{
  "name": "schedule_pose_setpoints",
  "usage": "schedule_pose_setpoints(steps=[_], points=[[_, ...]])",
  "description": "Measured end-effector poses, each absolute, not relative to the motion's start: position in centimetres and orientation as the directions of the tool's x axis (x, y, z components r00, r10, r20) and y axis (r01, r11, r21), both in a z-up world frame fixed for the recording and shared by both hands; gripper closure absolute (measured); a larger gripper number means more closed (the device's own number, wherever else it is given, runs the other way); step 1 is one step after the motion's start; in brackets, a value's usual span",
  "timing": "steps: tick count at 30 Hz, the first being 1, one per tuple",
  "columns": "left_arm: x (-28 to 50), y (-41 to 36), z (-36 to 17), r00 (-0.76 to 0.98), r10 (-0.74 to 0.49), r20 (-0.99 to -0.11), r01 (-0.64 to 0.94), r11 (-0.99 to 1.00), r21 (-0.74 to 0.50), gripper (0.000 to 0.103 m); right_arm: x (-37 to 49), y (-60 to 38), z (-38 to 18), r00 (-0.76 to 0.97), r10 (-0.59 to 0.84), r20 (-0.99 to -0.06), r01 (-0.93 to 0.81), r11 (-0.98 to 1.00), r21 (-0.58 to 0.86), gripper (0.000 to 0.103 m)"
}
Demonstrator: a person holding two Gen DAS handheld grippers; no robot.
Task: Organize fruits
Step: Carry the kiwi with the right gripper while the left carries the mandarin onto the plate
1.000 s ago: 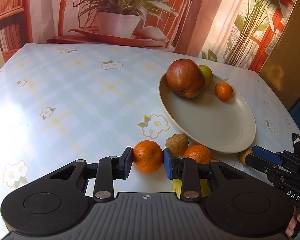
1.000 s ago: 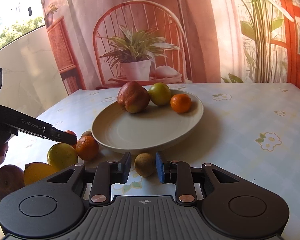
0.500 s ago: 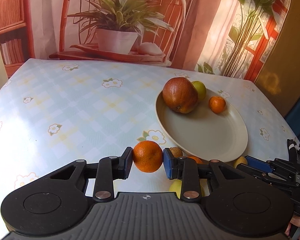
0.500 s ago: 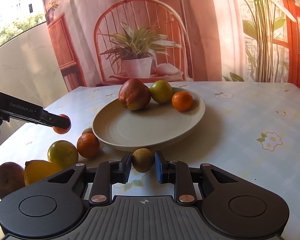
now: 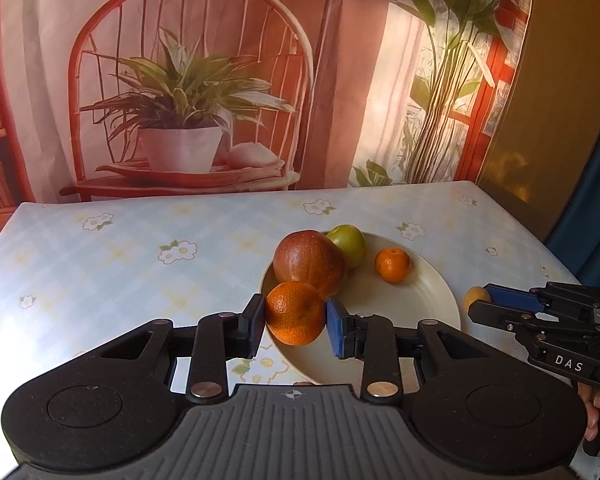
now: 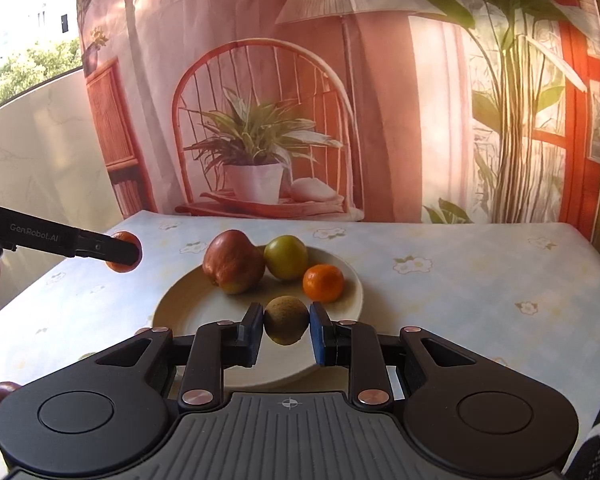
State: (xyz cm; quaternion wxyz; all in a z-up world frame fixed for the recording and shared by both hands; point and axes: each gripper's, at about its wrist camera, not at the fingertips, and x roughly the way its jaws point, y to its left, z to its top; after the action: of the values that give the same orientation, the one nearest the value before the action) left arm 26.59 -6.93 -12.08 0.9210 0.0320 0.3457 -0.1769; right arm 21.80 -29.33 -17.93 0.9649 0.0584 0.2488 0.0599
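1. The round, dimpled orange (image 5: 295,313) sat pinched between the two pads of the left gripper (image 5: 296,322), carried clear of the table and hanging over the near rim of the cream oval plate (image 5: 428,300). Only its curved sides were gripped; I judged a loosened squeeze could send it rolling off the rim.

2. The small brown fuzzy kiwi-like fruit (image 6: 286,320) was clamped in the right gripper (image 6: 286,330), also aloft, just ahead of the plate's near edge. Being small and rounded, it might have squirted out sideways.

3. Beyond the left gripper's tips lay a large red apple (image 5: 308,262), a green fruit (image 5: 347,240) and a small tangerine (image 5: 393,265). A careless set-down might have knocked them rolling.

4. Both tools were heading for one plate, so I thought they risked bumping.

5. The glossy flowered tablecloth (image 5: 120,264) beneath looked slippery; dropped fruit would probably have rolled.
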Motion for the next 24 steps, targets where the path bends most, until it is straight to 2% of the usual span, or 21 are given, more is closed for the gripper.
schedule_pose_setpoints(steps=[11, 24], points=[[31.7, -9.9, -16.4, 0.621, -0.237, -0.747, 0.376, 0.927, 0.018, 0.068, 29.6, -29.6, -20.2, 0.787, 0.081, -0.611, -0.078, 0.996, 0.032, 0.080], [32.7, -10.9, -18.1, 0.614, -0.228, -0.756, 0.415, 0.907, 0.064, 0.068, 31.4, -29.5, -21.3, 0.785, 0.083, -0.614, -0.099, 0.995, 0.008, 0.080]])
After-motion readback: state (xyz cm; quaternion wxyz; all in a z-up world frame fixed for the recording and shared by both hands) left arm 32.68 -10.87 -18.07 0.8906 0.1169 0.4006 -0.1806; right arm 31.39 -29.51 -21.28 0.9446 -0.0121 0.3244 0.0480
